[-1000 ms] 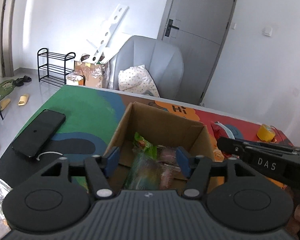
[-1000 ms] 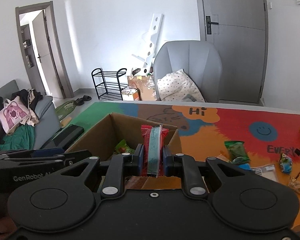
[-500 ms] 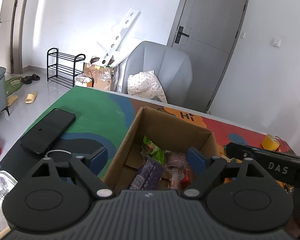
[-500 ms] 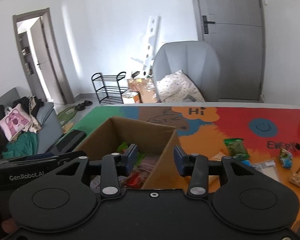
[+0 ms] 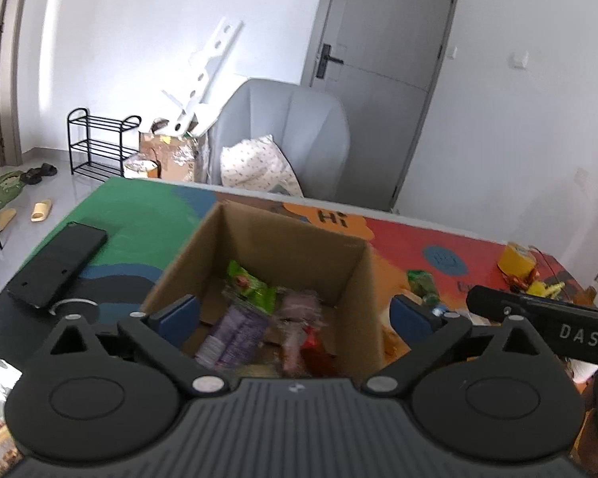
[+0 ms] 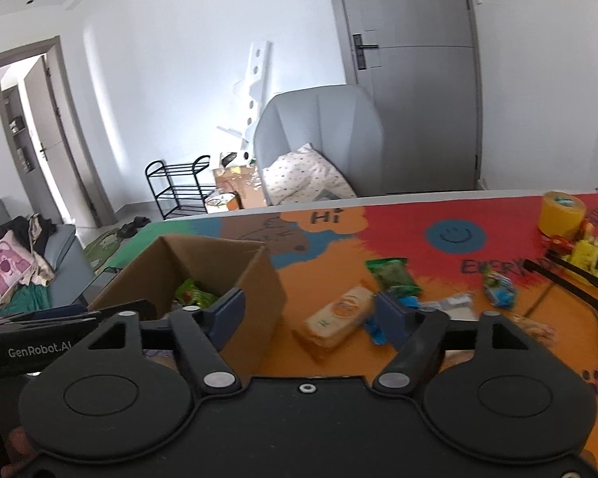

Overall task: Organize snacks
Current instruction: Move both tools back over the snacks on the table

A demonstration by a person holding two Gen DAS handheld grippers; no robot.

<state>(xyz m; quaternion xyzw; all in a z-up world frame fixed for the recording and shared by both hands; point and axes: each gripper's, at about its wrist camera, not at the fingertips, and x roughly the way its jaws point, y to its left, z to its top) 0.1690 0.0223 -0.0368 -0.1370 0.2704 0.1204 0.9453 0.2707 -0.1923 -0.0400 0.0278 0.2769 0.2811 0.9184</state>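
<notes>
cardboard box [image 5: 259,239] near wall hidden, snack packets [image 5: 255,310] inside blurred

"Hi" is showing in dark letters on an orange patch of the table mat [image 6: 418,231], just behind the cardboard box [image 6: 255,279]. "EVERY…" is running in dark letters across the mat's red area, right of the box, cut off. "GenRobot.AI" is standing in white on the left gripper [image 6: 40,348] body. "DAS" is reading white on the right gripper [image 5: 578,336] body.
</notes>
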